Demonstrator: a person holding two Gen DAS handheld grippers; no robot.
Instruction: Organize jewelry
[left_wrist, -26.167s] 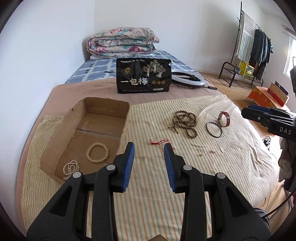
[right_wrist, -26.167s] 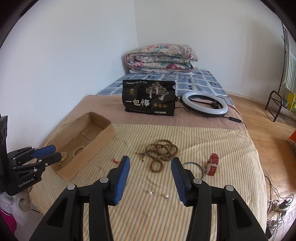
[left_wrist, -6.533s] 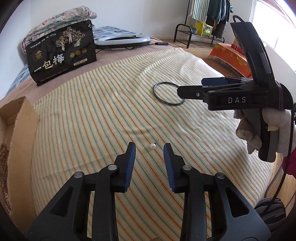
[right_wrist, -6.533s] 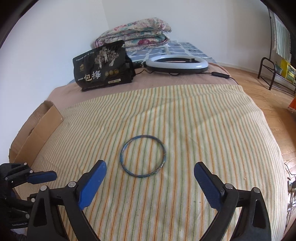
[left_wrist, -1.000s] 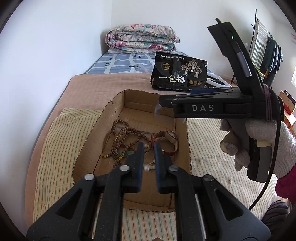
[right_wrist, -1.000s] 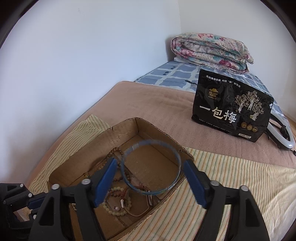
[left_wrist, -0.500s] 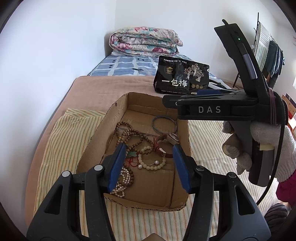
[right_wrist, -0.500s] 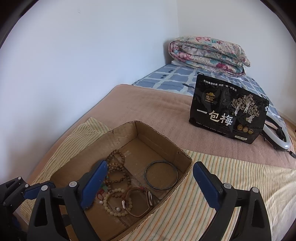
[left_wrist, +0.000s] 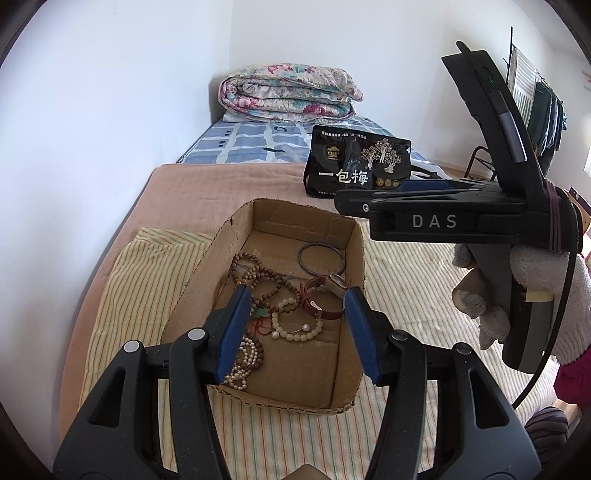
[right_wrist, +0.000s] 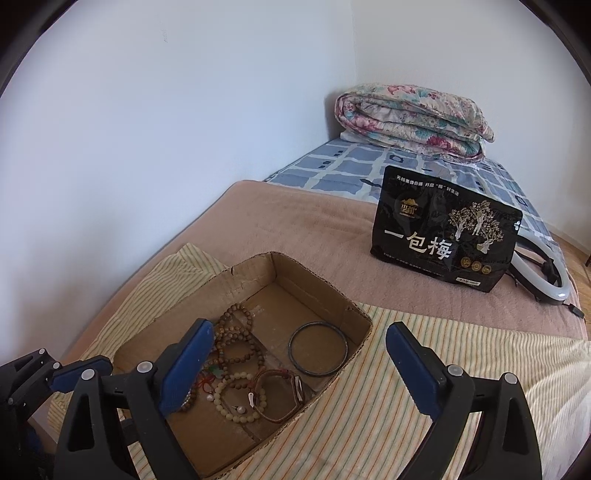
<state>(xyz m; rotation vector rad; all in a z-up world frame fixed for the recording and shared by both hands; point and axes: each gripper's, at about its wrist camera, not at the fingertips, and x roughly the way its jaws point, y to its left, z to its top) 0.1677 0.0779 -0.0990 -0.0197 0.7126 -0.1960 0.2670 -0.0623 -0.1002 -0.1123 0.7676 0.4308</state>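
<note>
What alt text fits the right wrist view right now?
The open, empty right gripper hovers over a cardboard box on a striped cloth, holding a dark bangle, wooden bead strands, a pale bead bracelet and a watch. A black pouch stands behind.

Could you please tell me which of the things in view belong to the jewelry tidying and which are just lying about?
Job:
box
bangle
watch
brown beads
pale bead bracelet
pearl strand

Lying about:
black bag
folded quilt
ring light
clothes rack
</note>
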